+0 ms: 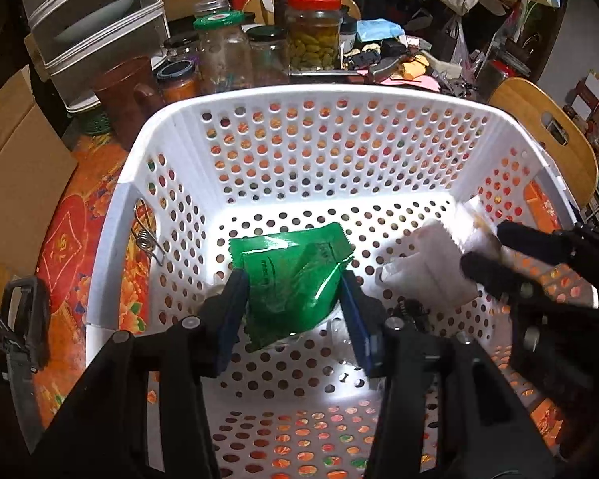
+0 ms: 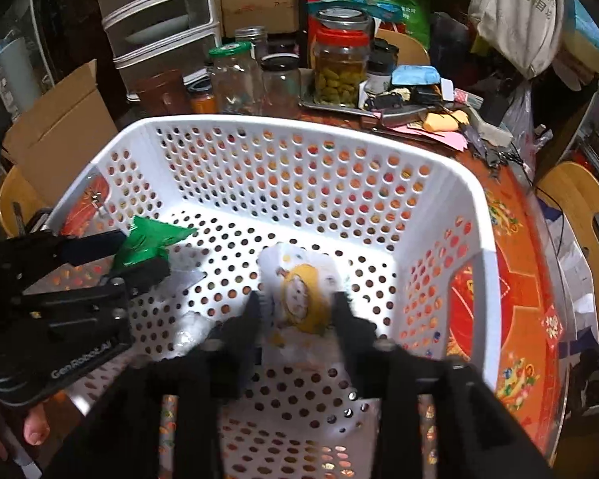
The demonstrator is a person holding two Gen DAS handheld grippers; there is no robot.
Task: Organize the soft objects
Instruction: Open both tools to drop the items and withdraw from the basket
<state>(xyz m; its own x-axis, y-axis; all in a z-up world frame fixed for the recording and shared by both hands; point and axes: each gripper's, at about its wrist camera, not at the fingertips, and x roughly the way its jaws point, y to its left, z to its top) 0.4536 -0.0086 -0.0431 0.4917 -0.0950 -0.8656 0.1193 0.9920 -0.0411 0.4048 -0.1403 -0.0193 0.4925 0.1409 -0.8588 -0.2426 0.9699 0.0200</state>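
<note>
Left gripper: jaws are flanking the green pouch, partly open, contact unclear.
Right gripper: jaws are straddling the white packet, partly open.
White basket: pouch is lying at 9 o'clock of packet.

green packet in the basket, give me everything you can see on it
The green packet is a glossy foil or plastic sachet with zigzag-cut ends, crumpled and creased, with faint print too small to read. It lies inside the white perforated basket, low over its floor on the left half as seen from the right wrist view. It sits between the two blue-padded fingers of the left gripper, whose pads flank its sides; whether they press it cannot be told. The white packet lies apart to its right.
</note>
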